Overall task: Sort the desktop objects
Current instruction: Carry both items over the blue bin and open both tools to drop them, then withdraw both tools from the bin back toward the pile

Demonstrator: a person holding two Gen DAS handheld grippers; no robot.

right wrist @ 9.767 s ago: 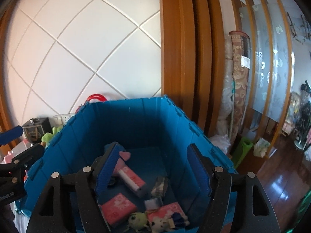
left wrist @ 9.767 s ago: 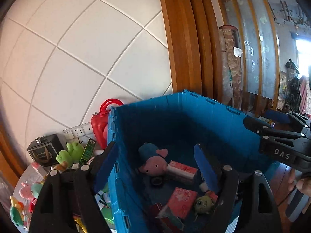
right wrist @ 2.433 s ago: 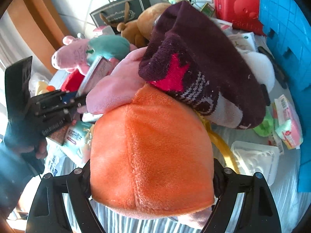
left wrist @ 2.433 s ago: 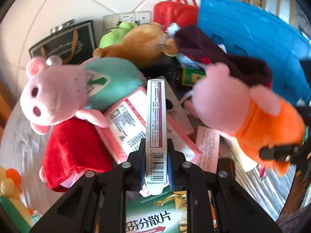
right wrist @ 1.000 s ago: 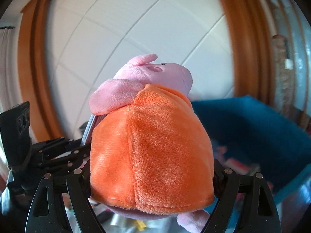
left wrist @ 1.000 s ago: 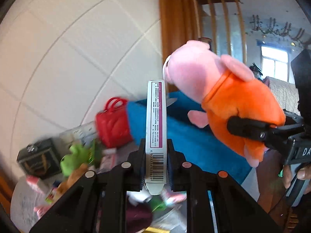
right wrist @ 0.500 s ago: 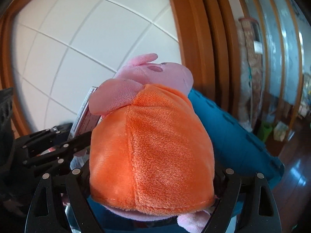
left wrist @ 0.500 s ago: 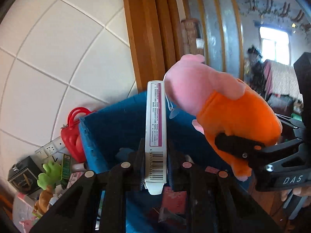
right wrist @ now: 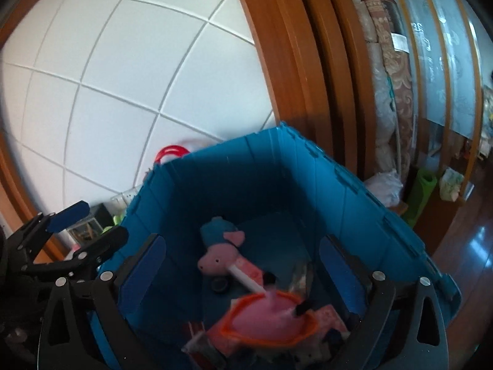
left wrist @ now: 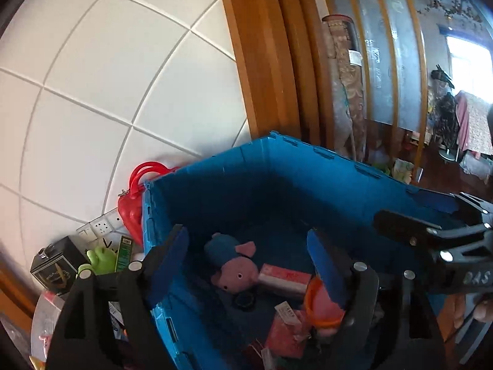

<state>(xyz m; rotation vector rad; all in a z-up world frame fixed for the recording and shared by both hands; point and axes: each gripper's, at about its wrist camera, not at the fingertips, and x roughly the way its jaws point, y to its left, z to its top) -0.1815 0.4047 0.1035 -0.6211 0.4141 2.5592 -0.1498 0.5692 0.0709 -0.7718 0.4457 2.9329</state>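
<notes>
Both grippers' jaws gape empty above blue crate (left wrist: pixel 197 191) holding plush pigs (left wrist: pixel 235 266).

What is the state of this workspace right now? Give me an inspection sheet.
Surface: table left of the bin, mostly hidden.
Job's things: blue bin holds a pink pig in blue, an orange-dressed pig, a white box and pink boxes.
Clutter: outside the bin, a red case, green toy, black box.
Grippers: left gripper open, empty, over the bin; right gripper open, empty, over the bin.
Cables: nothing seen; a wall socket behind the clutter.
Surroundings: white tiled wall, wooden frame, rolled rug.
</notes>
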